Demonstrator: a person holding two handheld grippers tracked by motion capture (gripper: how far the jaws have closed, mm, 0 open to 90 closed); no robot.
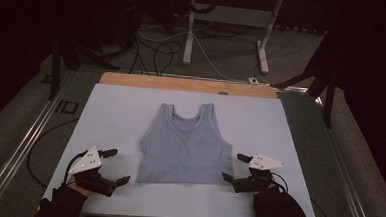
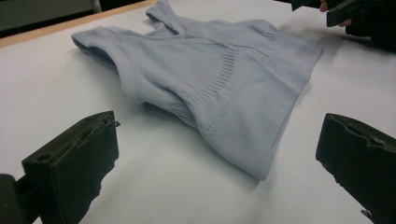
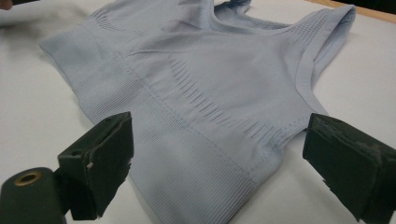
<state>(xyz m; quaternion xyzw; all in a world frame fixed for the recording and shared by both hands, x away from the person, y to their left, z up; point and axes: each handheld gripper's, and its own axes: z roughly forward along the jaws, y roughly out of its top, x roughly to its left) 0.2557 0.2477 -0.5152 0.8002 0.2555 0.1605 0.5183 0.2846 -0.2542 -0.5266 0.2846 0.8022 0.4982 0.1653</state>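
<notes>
A pale sheet covers the surface (image 1: pixel 110 114), with a wooden edge at its far side and a dim room with cables on the floor beyond. Both hands rest low at the near edge. The left tongs (image 1: pixel 116 165) and right tongs (image 1: pixel 236 167) stand apart, empty, flanking the hem of the grey tank top (image 1: pixel 185 143), which lies flat between them, untouched

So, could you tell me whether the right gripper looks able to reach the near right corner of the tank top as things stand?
Probably yes. The right gripper sits just beside the light blue tank top, jaws open, with only bare white table cover between them.
</notes>
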